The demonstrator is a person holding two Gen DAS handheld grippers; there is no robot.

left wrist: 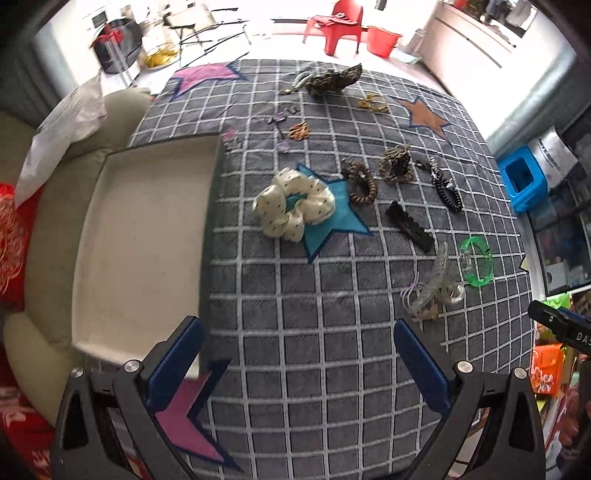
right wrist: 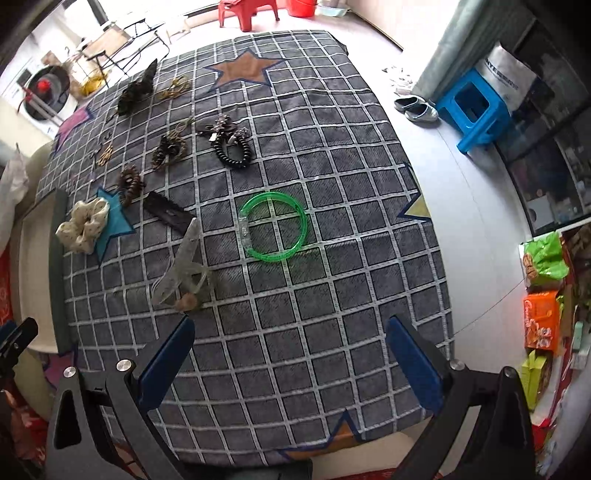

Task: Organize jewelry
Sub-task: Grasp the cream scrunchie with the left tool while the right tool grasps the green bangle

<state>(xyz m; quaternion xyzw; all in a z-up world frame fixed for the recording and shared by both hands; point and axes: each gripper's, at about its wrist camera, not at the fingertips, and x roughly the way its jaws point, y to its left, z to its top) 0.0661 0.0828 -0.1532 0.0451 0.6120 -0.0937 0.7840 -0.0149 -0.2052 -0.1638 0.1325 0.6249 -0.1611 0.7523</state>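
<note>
Hair pieces and jewelry lie spread on a grey checked cloth (left wrist: 295, 314). A cream scrunchie (left wrist: 291, 205) lies on a blue star, right of an empty white box (left wrist: 144, 240). A green bangle (right wrist: 273, 227) lies mid-cloth, and it also shows in the left wrist view (left wrist: 476, 264). A clear claw clip (right wrist: 184, 266) lies to its left. A black clip (left wrist: 410, 225), a brown spiral tie (left wrist: 360, 182) and a black beaded coil (right wrist: 231, 149) lie further back. My left gripper (left wrist: 297, 363) is open above the near cloth. My right gripper (right wrist: 290, 363) is open and empty, short of the bangle.
The white box also shows at the left edge of the right wrist view (right wrist: 37, 280). A beige sofa (left wrist: 48, 236) sits left of the box. A blue stool (right wrist: 476, 110) and shoes (right wrist: 417, 107) stand on the floor at right. Red chairs (left wrist: 336, 24) stand beyond the cloth.
</note>
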